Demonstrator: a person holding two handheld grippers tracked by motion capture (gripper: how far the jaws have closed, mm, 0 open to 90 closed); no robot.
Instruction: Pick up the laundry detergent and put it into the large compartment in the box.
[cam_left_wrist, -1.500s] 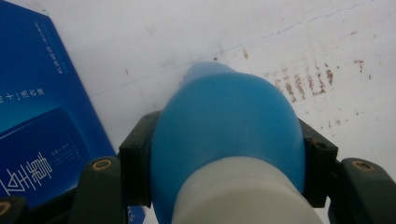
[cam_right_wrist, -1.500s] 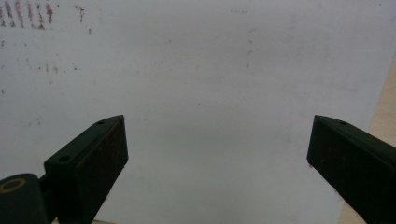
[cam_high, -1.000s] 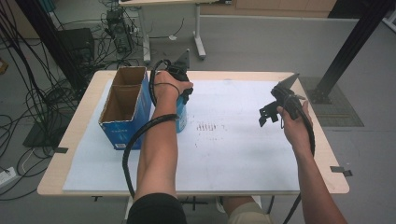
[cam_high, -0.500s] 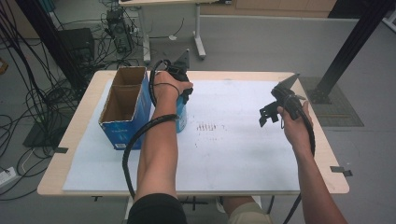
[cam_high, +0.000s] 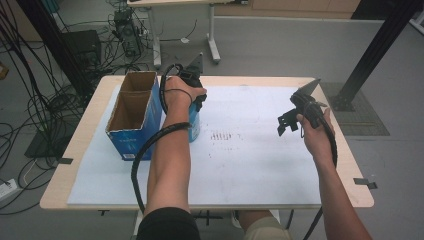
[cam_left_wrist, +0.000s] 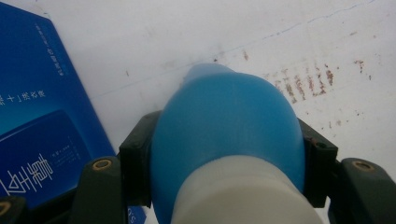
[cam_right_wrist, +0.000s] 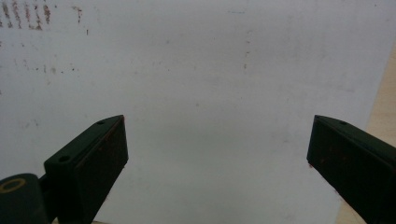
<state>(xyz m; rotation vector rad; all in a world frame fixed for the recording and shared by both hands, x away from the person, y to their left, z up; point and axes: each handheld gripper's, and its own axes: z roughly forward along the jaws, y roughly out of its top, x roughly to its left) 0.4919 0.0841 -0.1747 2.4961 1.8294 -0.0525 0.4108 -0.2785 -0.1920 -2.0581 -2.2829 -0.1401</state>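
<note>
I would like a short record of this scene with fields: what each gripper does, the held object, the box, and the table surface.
left gripper: shut on the blue bottle, jaws pressing its two sides
blue bottle: blue body with white cap end, beside the box
right gripper: open, nothing between the jaws, above the white sheet
cardboard box: blue outside, open top, on the table's left part
white sheet: covers the table, small brownish marks near the middle
</note>
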